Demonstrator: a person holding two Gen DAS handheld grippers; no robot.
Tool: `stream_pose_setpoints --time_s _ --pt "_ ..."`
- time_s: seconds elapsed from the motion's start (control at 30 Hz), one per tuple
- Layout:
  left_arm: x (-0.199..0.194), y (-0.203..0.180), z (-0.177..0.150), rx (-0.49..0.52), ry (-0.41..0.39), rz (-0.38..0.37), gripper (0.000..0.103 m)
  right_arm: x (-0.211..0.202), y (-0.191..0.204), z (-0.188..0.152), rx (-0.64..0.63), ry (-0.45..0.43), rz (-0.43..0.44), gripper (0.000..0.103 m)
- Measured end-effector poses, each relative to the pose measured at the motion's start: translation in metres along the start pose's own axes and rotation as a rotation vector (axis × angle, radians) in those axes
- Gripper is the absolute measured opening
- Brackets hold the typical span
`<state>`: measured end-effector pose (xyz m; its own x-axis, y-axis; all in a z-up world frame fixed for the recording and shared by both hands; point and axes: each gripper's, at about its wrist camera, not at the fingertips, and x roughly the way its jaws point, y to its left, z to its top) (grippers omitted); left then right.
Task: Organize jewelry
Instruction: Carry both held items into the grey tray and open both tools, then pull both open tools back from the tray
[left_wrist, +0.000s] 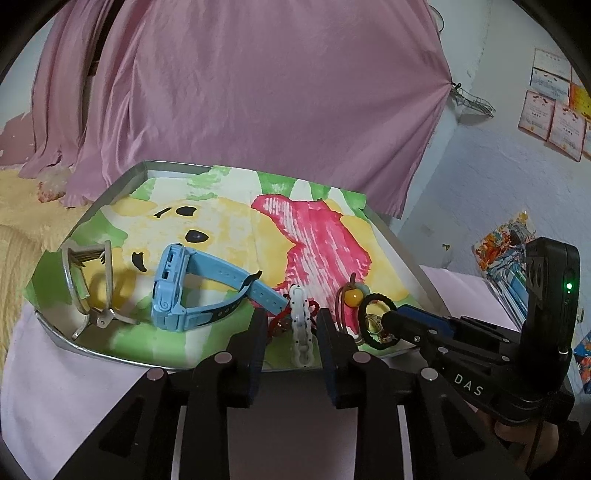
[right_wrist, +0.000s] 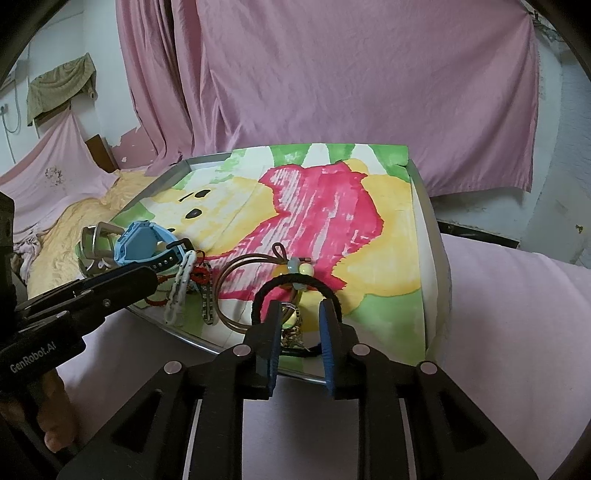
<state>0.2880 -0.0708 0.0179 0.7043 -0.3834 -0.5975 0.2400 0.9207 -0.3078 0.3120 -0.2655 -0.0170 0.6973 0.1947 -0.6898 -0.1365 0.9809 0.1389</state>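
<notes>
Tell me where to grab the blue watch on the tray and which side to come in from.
Take the blue watch by its thick case, which stands on edge with the strap looping off to the right. Come with the left gripper from the near tray edge, one finger on each flat face. The case looks rigid; the strap would probably flex, and the silver bracelet crowds the left side.

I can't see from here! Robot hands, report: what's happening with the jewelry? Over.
Left gripper open, straddling the white chain bracelet. Right gripper open around the black hair tie. Blue watch untouched on tray. Red cord tangled beside chain.
</notes>
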Motion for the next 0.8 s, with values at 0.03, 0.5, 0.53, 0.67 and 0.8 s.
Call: stream_pose_setpoints --time_s 0.03,0.5,0.53,0.67,0.8 --pt "0.0 0.0 0.0 -0.001 -0.001 0.002 0.03 0.0 0.0 0.0 0.0 -0.001 -0.002 0.02" --pt "-0.024 0.002 0.003 -0.011 -0.122 0.057 0.08 -0.023 -0.005 -0.001 0.042 -0.117 -0.051 0.049" --pt "-0.026 0.003 0.003 -0.014 -0.134 0.065 0.083 -0.025 -0.005 -0.001 0.045 -0.129 -0.056 0.052" --pt "-0.034 0.006 0.004 -0.018 -0.162 0.111 0.094 -0.036 -0.005 -0.002 0.056 -0.186 -0.065 0.062" --pt "-0.042 0.01 0.003 -0.031 -0.191 0.139 0.102 -0.047 -0.006 -0.004 0.064 -0.247 -0.07 0.076"
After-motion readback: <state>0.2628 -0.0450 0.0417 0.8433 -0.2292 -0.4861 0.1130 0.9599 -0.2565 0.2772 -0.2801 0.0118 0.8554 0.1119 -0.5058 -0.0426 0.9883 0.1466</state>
